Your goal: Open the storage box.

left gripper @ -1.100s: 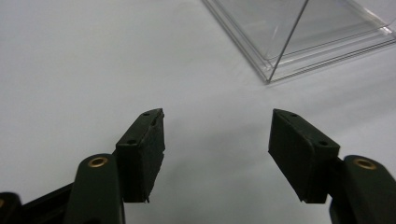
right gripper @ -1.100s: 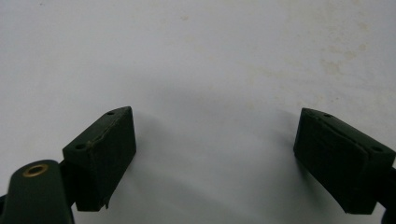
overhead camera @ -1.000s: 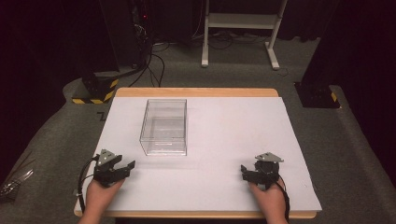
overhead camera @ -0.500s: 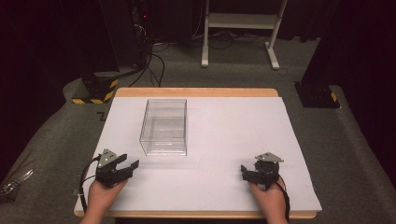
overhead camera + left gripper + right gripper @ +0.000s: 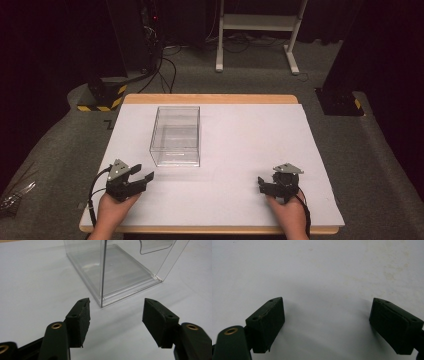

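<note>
My left gripper (image 5: 141, 178) sits at the table's (image 5: 240, 210) near left, its jaws spread apart with nothing between them. Just beyond it, toward the middle-left of the white tabletop, stands a clear plastic box (image 5: 176, 135) — upright, open-topped, with nothing inside it. In the left gripper view, the box's near corner (image 5: 102, 305) lines up between my jaws, close but not touching. At the near right my right gripper (image 5: 262, 185) is parted too — only bare white surface lies between its jaws.
</note>
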Available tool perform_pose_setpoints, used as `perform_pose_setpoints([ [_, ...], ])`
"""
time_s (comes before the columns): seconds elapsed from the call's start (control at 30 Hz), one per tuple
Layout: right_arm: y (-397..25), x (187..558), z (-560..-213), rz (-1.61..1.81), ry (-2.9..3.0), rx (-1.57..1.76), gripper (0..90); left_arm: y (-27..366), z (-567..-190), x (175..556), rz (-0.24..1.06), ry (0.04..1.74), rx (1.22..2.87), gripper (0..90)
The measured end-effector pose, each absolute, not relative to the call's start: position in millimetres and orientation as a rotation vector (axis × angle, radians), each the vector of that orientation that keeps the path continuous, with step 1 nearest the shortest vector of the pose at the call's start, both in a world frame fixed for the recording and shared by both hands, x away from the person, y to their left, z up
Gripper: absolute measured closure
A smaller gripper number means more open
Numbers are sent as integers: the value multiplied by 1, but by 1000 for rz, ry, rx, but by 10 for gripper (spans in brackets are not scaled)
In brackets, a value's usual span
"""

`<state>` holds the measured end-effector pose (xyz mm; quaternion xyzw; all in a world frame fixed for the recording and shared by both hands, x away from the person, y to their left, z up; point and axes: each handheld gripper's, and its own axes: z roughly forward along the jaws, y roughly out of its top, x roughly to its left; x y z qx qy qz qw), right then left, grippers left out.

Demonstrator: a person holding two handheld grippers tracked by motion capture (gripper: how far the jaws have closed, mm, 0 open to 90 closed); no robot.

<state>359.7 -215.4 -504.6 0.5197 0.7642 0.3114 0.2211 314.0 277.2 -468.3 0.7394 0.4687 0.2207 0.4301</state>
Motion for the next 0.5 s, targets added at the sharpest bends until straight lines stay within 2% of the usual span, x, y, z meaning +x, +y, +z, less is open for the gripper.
perform_pose_setpoints([
  [0.5, -215, 360, -505, 860, 2113, 1436, 128, 258, -461, 319, 481, 1119, 1823, 414],
])
